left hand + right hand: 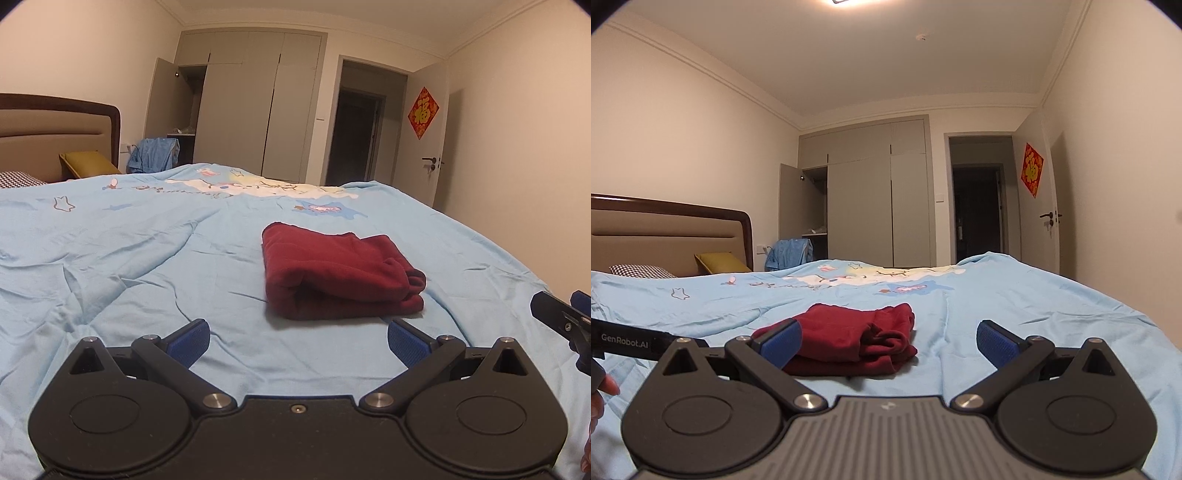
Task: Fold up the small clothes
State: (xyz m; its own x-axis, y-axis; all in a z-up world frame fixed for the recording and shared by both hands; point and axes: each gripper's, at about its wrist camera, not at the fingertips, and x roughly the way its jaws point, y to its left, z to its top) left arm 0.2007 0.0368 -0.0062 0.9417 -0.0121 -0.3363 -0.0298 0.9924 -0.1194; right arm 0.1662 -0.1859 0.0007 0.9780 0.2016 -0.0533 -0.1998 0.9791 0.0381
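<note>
The left gripper (298,334) hangs low over the bed with its blue pads (188,338) spread wide and nothing between them. The right gripper (888,341) is released too, its pads (995,341) standing well apart over bare cover. In the left wrist view the right tool shows at the right edge, so the two are close side by side.

Just ahead of both lies the red garment (338,275), folded into a thick, roughly square bundle on the light blue bed cover (110,258). From the right wrist view the bundle (857,341) sits a little left of centre, partly hidden by the left pad. Neither gripper touches it. Its right end looks loose: rolled edges and a bunched hem stick out there, and the layers are not flush.

By my judgement the folding is nearly or fully done, with at most a tidy-up or a move left. The risk lies in that loose end. A pinch that catches only the top layer would peel the bundle open when lifted. The soft, wrinkled cover could also be caught along with the cloth if the pads come in too low, dragging the bundle askew. The grippers being so near each other, a careless reach could knock them together.

Farther off are the headboard (55,125), the wardrobe (251,99) and an open door (436,133).
</note>
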